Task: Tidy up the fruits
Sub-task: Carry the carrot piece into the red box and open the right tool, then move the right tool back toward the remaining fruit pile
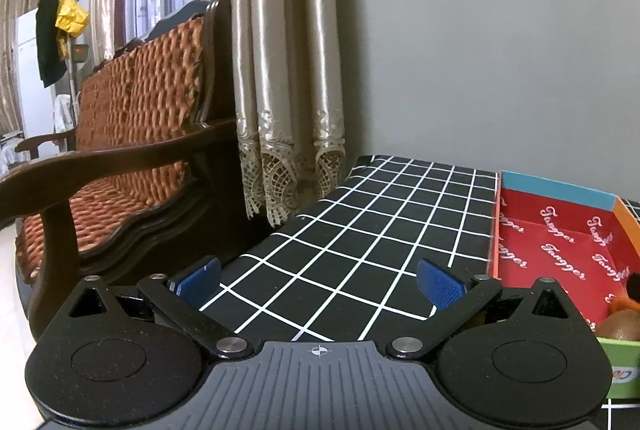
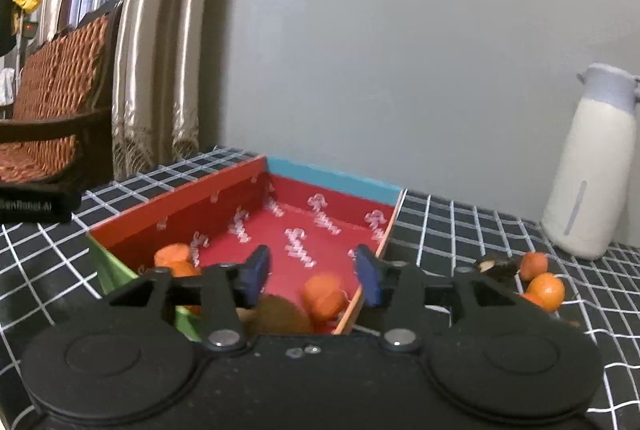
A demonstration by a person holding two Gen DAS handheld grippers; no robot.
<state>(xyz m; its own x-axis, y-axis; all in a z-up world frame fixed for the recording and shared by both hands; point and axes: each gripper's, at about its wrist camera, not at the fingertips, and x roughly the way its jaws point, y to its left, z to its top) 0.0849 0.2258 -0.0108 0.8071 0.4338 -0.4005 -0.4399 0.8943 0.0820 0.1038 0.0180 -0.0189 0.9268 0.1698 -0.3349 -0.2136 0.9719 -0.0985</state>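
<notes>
The red box (image 2: pixel 320 230) sits on the checked bench (image 1: pixel 360 222), its blue far wall toward the grey wall. Left of the box, the left tongs (image 1: pixel 320 282) hang spread wide and empty over bare cloth, with the bench edge and a wooden sofa (image 1: pixel 132 134) beyond. The right tongs (image 2: pixel 310 272) are also parted and grasp nothing, poised over the box's near end above a blurred tangerine (image 2: pixel 324 294) and a brown kiwi (image 2: pixel 280 314); another tangerine (image 2: pixel 176 258) lies by the box's left wall. Only the right view shows the fruit outside the box to its right: 3 tangerines (image 2: pixel 546 290) and a dark item too blurred to name, with a white flask (image 2: pixel 592 166) farther right.
</notes>
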